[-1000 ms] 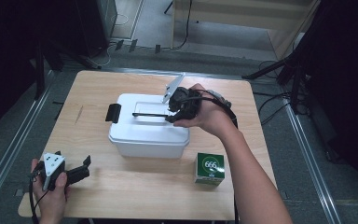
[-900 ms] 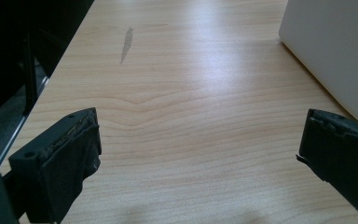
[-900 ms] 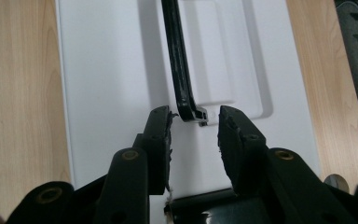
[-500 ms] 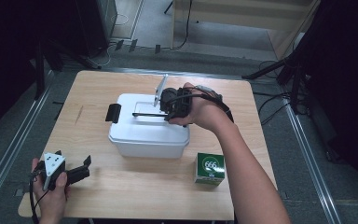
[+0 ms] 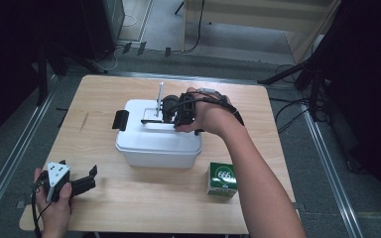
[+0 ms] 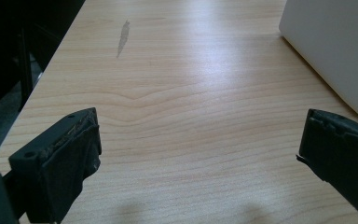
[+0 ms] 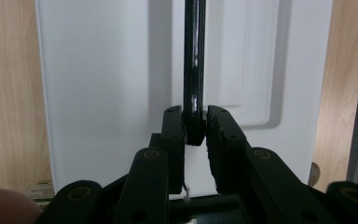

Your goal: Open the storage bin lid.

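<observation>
1. The right tool (image 7: 196, 126) is pinching the glossy black handle (image 7: 194, 70) over the white plastic box (image 5: 158, 134) mid-tabletop (image 5: 129, 208), its jaws having just been closing; keeping the grip square should be preventing slipping.
2. The left tool (image 5: 87, 179) is resting spread and empty near the front-left corner.
3. The box lid (image 7: 102, 93) is looking smooth and matte.

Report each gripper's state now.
Left gripper: open, holding nothing, above the table.
Right gripper: jaws just closing, clamped on the black handle of the white box.
</observation>
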